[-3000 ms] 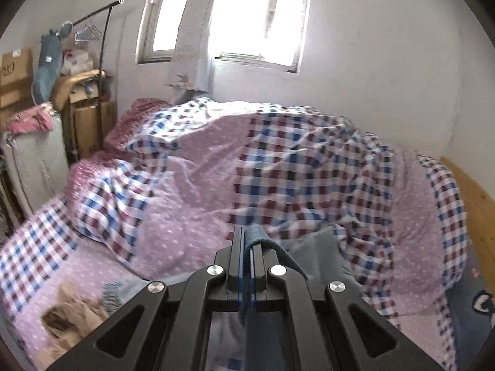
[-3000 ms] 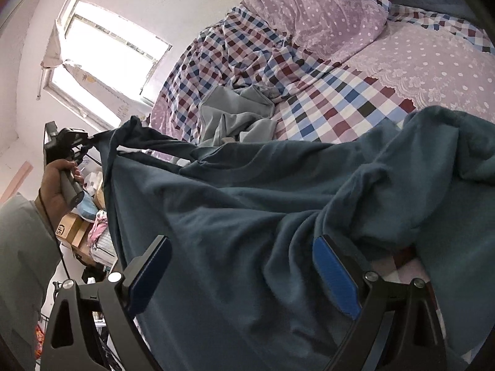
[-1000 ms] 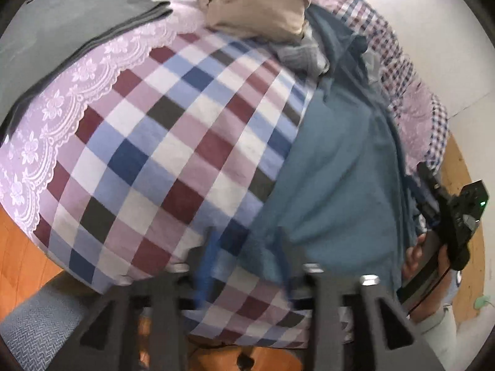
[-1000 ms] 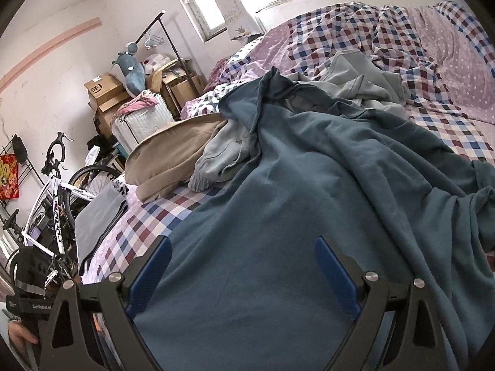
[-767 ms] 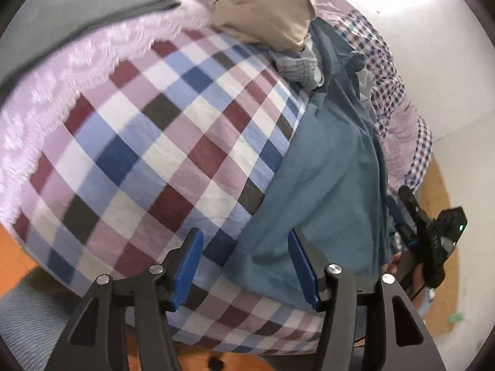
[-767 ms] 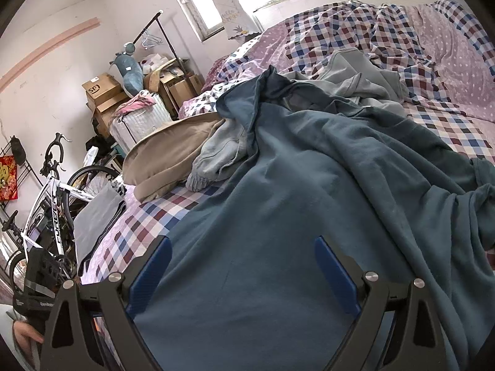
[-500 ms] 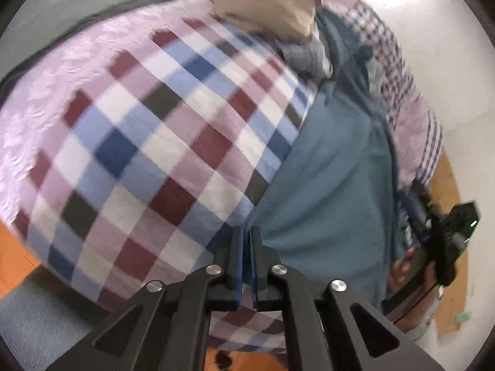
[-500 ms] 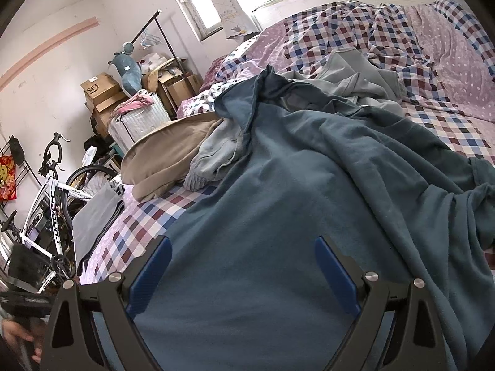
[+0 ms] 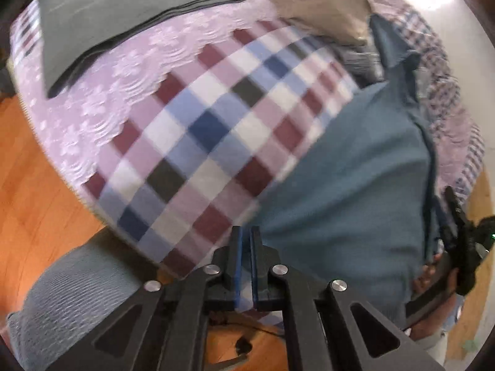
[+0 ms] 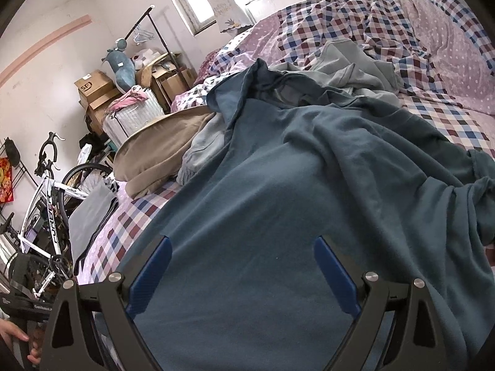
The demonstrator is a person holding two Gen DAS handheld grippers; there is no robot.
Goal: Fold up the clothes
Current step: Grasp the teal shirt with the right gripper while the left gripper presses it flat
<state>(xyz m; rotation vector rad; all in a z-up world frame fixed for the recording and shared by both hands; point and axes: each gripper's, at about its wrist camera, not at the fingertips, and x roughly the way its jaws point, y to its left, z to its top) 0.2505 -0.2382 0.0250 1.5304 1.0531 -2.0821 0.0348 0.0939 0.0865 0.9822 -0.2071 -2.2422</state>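
A: Checking the left gripper: both blue pads are drawn together, leaving only a narrow slit. The lower left corner of the teal garment meets the pad tips there, over the checked bedspread. The picture is blurred at that spot, so whether the hem is actually pinched between the pads cannot be told.

B: Confirm the right gripper.

A: Released. Its blue fingers stand wide apart above the teal garment, with the cloth spread flat below and between them. No pad presses on the fabric.

B: Location of the garment?

A: It lies spread on the bed, running away from both grippers. Ahead of the right gripper, the fabric bunches into folds to the right. A grey garment lies beyond its far end, and a tan garment lies ahead to the left, beside a pale cuffed sleeve.

B: Other items near the left gripper?

A: A folded dark grey cloth lies far ahead to the left. A hand holds the other tool at the right edge.
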